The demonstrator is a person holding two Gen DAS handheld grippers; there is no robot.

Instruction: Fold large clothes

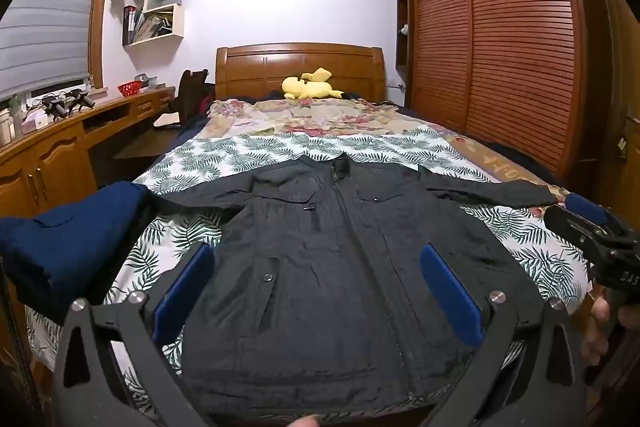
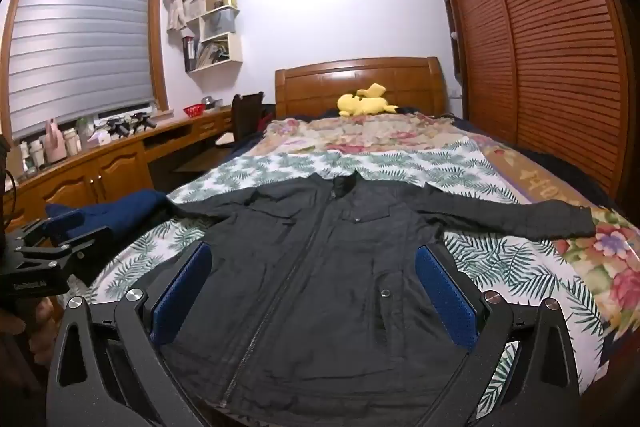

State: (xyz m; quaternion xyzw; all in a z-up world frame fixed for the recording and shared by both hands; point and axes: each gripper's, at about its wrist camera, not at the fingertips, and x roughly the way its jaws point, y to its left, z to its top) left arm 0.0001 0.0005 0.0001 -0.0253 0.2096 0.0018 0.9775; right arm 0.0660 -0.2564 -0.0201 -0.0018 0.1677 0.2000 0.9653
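Note:
A black zip-up jacket [image 1: 332,267] lies flat, front up, on the leaf-print sheet of the bed, sleeves spread to both sides; it also shows in the right wrist view [image 2: 320,275]. My left gripper [image 1: 316,259] is open and empty, hovering above the jacket's lower front. My right gripper [image 2: 312,259] is open and empty, above the jacket's lower right half. Each gripper shows at the edge of the other's view: the right one [image 1: 588,219], the left one [image 2: 76,231]. The jacket's hem is hidden under the gripper bodies.
A folded navy garment [image 1: 68,235] lies at the bed's left edge by the left sleeve. A yellow plush toy [image 1: 310,85] rests by the wooden headboard [image 1: 300,67]. A wooden desk [image 1: 60,143] runs along the left, a slatted wardrobe [image 1: 500,47] along the right.

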